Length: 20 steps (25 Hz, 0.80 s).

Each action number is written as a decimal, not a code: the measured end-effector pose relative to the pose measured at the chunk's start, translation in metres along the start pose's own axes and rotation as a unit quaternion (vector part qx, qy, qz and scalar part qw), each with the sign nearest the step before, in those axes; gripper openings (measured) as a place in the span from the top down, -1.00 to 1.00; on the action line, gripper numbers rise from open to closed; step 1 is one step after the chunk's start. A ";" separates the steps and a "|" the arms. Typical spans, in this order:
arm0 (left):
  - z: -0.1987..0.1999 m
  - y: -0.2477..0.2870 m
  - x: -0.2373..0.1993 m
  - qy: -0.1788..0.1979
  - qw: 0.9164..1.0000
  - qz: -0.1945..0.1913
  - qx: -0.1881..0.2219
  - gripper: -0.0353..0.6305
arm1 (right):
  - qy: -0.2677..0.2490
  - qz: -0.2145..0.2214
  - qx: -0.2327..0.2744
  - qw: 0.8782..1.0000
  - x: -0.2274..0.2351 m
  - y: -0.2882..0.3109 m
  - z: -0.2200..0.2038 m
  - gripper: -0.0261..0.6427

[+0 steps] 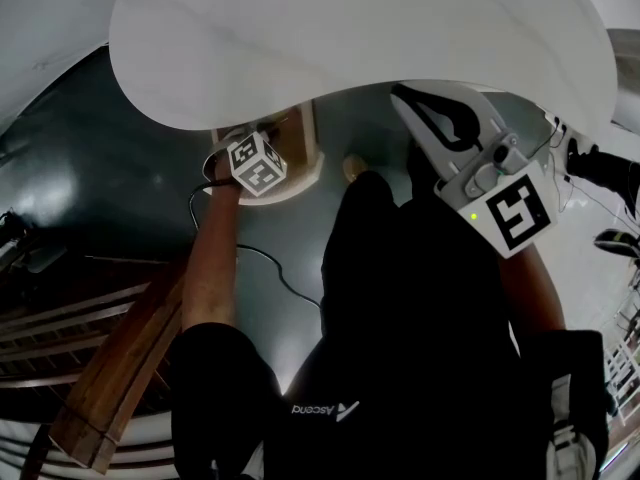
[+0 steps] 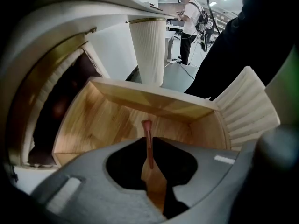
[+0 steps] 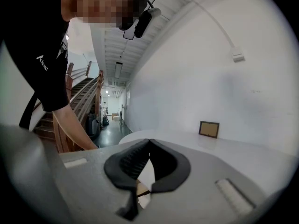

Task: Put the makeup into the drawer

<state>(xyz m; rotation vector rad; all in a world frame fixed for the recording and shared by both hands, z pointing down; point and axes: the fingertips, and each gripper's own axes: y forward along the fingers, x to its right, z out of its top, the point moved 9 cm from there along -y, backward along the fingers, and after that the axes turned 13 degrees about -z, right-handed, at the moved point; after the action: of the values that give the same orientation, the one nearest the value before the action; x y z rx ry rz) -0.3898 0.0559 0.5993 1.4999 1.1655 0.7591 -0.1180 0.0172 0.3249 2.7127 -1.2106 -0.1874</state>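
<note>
Directly under the white tabletop [image 1: 350, 28], one wooden drawer [image 2: 156, 102] stands pulled out, its walls ringing a bare floor with free room on every side. The left gripper [image 2: 148, 141] hangs over it, jaws pinched on one slim reddish makeup stick [image 2: 149, 148]. The stick seems to be clear of the drawer floor, though the angle is poor. One fluted white pedestal [image 2: 148, 50] stands just behind the drawer's far wall, and one ribbed white panel [image 2: 247, 106] flanks its right end. The right gripper [image 3: 148, 143] points along the tabletop, jaws closed on nothing, with one small picture frame [image 3: 209, 129] beyond.
</note>
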 end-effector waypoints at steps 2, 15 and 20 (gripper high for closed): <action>0.007 -0.006 0.003 0.008 1.000 0.007 0.002 0.77 | 0.002 0.002 0.004 1.000 0.002 -0.002 -0.002 0.91; 0.036 -0.106 0.051 0.016 0.994 0.072 0.078 0.86 | -0.002 0.021 0.030 0.999 -0.013 -0.013 0.019 0.91; 0.050 -0.167 0.074 -0.026 0.975 0.129 0.181 0.86 | -0.010 0.037 0.044 0.998 -0.021 -0.016 0.030 0.91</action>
<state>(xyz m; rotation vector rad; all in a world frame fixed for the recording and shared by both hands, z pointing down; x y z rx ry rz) -0.3672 0.1053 0.4184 1.9924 1.1244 0.6971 -0.1259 0.0409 0.2937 2.7411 -1.3541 -0.1557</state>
